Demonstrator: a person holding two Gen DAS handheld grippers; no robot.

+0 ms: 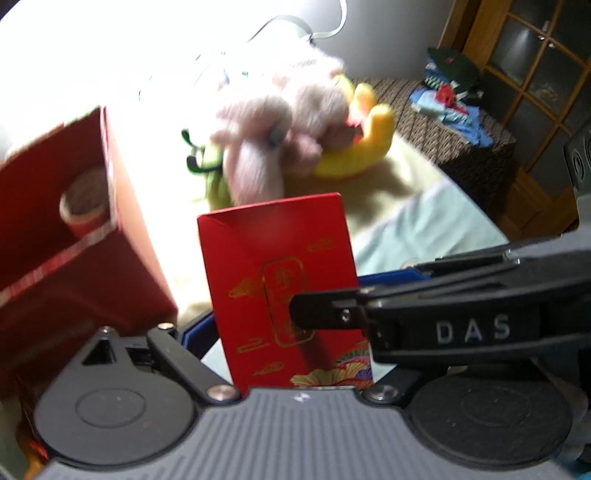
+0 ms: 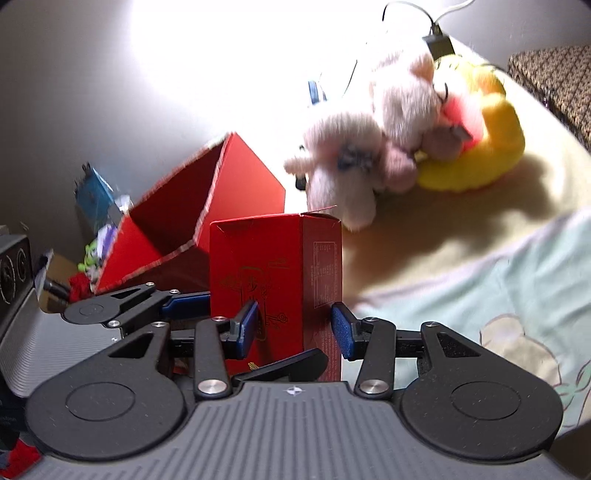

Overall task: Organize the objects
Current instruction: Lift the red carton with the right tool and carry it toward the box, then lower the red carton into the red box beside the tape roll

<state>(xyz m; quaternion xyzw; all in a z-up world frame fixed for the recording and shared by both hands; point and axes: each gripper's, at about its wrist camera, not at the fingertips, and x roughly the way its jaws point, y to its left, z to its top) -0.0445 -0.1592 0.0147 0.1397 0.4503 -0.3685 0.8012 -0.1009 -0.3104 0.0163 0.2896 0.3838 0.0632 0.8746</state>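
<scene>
**A:** What filled the two views, starting with the biggest thing?

**B:** A cream and pale-green bedspread (image 2: 461, 258) ran under everything. At ten o'clock in the right wrist view sat a large open red cardboard box (image 2: 192, 221), tilted, its mouth facing the camera. At one o'clock lay a pink plush toy (image 2: 369, 147), touching a yellow plush toy (image 2: 491, 140) behind it. Dead centre stood the task's thing, a small upright red carton with gold print (image 2: 275, 288).

**A:** And the claws?

**B:** The right gripper (image 2: 295, 328) had its blue pads spread to either side of the carton's lower part; the right pad stood just off the carton's side, and I could not tell whether the left pad touched. The left gripper (image 1: 288, 325) reached in from nine o'clock in that view. In its own view the carton hid the gap between its fingers, so I could not tell whether it was pinching.

**A:** Which step was that?

**B:** Probably a handover or a joint hold of the carton before stowing it. The next move would call for one firm pinch, then a lift toward the big box at ten o'clock.

**A:** Anything in the way?

**B:** The two grippers crowded each other around the carton. In the left wrist view a cardboard tube (image 1: 83, 206) already lay inside the box. A black cable (image 2: 424, 22) trailed at twelve o'clock, well clear.
</scene>
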